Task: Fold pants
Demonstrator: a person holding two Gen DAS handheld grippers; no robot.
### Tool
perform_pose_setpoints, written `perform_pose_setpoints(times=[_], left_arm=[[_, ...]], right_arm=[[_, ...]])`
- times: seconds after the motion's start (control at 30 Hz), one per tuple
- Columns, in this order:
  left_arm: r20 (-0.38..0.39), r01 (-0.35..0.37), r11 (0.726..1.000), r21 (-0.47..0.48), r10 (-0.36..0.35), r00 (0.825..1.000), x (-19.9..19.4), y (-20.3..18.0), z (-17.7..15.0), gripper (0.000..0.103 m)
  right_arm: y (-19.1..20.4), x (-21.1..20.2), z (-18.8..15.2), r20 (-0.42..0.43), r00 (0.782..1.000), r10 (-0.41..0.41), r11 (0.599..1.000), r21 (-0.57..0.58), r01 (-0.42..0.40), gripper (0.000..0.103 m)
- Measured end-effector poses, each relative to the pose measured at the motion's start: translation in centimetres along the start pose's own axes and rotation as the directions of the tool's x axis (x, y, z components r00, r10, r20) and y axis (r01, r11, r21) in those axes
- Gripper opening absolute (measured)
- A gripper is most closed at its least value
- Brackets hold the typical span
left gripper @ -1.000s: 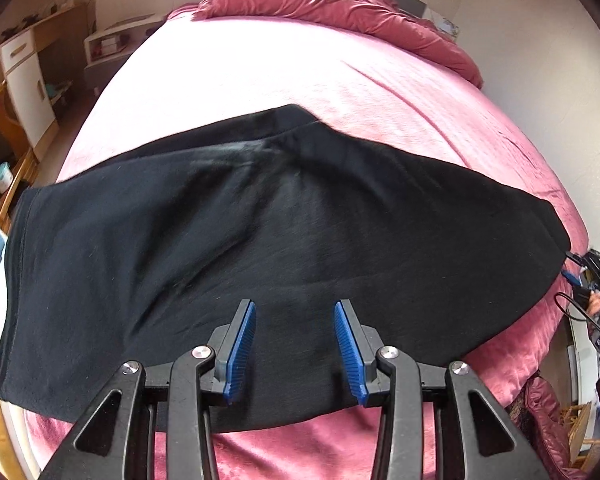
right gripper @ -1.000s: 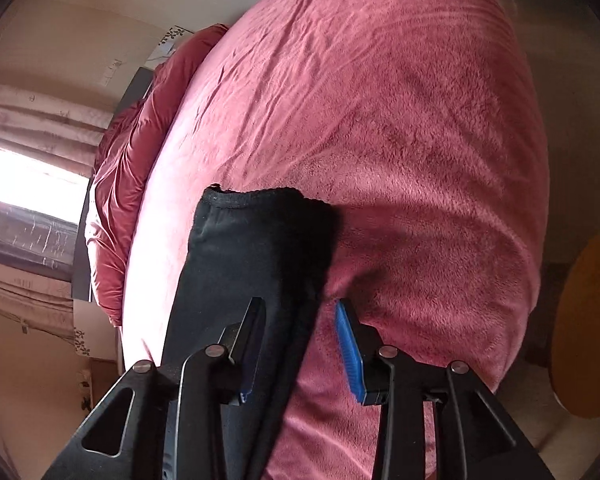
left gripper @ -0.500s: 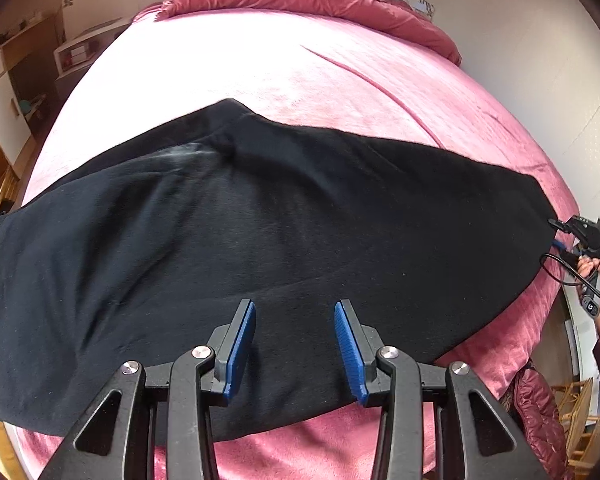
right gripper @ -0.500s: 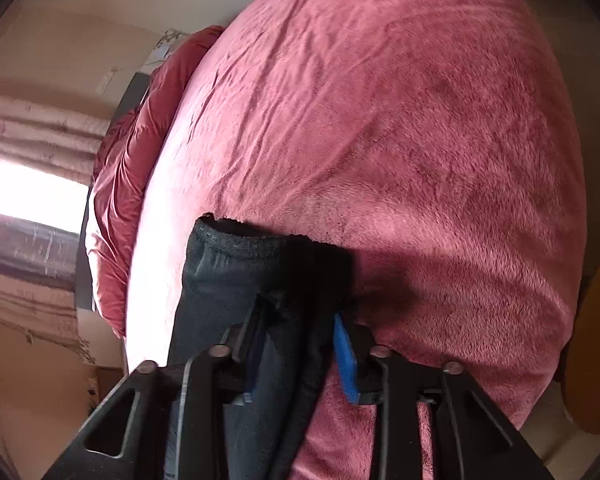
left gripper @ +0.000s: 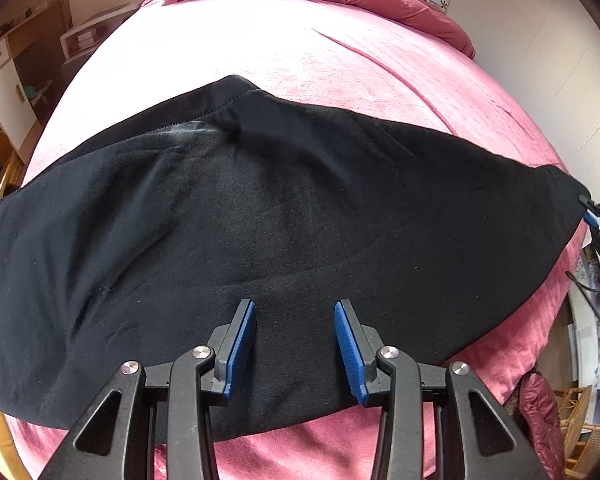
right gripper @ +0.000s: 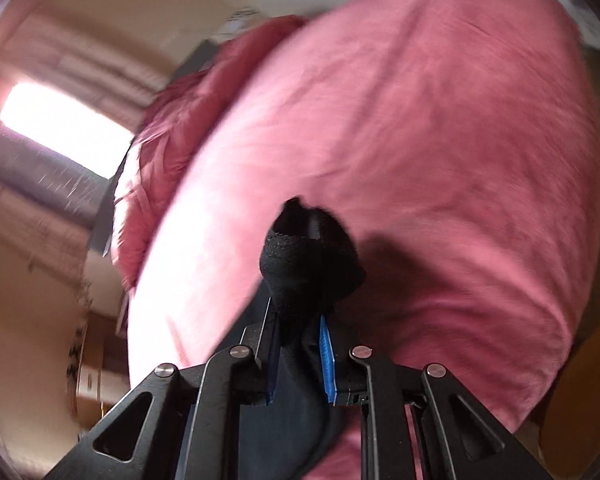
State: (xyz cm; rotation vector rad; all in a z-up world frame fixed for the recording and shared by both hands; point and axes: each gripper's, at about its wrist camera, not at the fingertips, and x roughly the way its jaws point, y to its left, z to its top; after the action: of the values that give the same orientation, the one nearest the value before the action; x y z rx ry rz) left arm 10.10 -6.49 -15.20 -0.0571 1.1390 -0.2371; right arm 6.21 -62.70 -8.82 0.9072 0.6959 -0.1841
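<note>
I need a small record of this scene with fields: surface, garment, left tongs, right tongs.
surface: bed with pink cover
garment: black pants, spread flat across the bed
left tongs: left tongs open above the pants, gripping nothing
right tongs: right tongs closing on the bunched leg end of the pants, cloth between the pads
</note>
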Motion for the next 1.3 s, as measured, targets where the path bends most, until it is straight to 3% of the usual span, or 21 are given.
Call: perform_pose_setpoints(times=[0.27, 0.5, 0.7, 0.9, 1.1, 1.17, 1.2, 1.3], left_arm=[[0.008, 0.079, 0.995, -0.055, -0.079, 0.997, -0.8, 0.9, 0.5, 0.042], [0.045, 0.212, 0.968, -0.135, -0.208, 0.977, -2.1, 2.5, 1.4, 0.042], [0.070, 0.340, 0.918, -0.204, -0.332, 0.941, -2.6, 3.5, 2.3, 0.042], [0.085, 0.399, 0.875, -0.274, -0.392, 0.916, -2.5, 4.5, 3.0, 0.042], [0.066, 0.443, 0.837, -0.321, -0.446, 0.892, -1.1, 4.7, 4.0, 0.045], [0.050, 0.463, 0.818, -0.341, -0.476, 0.878, -0.3, 4.2, 4.4, 0.060], [0.041, 0.468, 0.813, -0.346, -0.486, 0.873, 0.0, 3.8, 4.6, 0.062], [0.006, 0.444, 0.831, -0.336, -0.470, 0.883, 0.9, 2.8, 5.0, 0.062]], right_arm=[[9.7, 0.5, -3.7, -0.113, 0.981, 0.159, 0.960, -0.213, -0.180, 0.018], [18.5, 2.7, -12.0, -0.314, 0.919, 0.237, 0.863, -0.366, -0.347, 0.018], [23.3, 7.1, -20.8, -0.500, 0.853, 0.150, 0.786, -0.462, -0.410, 0.017], [24.0, 10.9, -27.6, -0.579, 0.815, 0.008, 0.741, -0.544, -0.394, 0.017], [23.7, 12.4, -30.6, -0.575, 0.814, -0.089, 0.685, -0.628, -0.369, 0.018], [24.0, 12.3, -31.5, -0.562, 0.819, -0.114, 0.651, -0.665, -0.366, 0.018], [24.2, 12.4, -32.0, -0.556, 0.821, -0.128, 0.632, -0.684, -0.365, 0.018], [24.2, 11.9, -32.9, -0.528, 0.833, -0.163, 0.553, -0.749, -0.366, 0.020]])
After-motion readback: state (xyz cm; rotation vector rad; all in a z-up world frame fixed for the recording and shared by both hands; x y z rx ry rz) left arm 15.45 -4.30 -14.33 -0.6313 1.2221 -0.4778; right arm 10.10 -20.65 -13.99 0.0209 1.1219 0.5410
